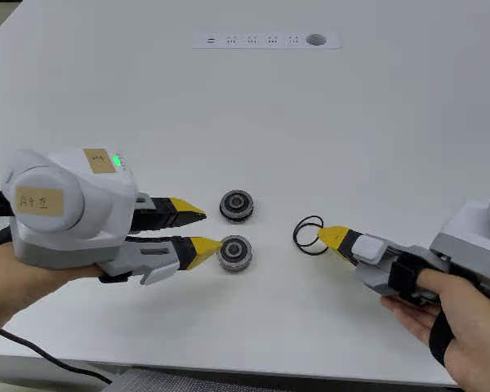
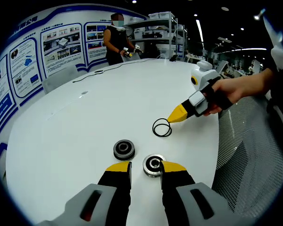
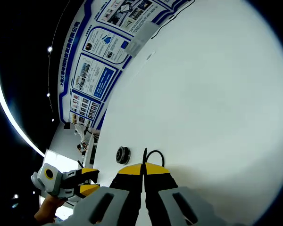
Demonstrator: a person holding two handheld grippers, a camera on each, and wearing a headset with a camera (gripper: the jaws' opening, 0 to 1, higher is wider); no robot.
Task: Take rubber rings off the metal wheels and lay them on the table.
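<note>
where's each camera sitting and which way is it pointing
Head view: headset, looking down at the table; shows left tongs, right tongs, left hand, right hand.
Left gripper view: rides left tongs, faces metal wheels; own open tips show.
Right gripper view: rides right tongs, rolled, faces rubber rings; own shut tips show.
Shared: both gripper views catch the other tongs.

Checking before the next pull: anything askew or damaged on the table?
Nothing stands out. Both metal wheels lie flat, apart, and two rubber rings lie overlapped on the white table at the right hand-held gripper tip.
</note>
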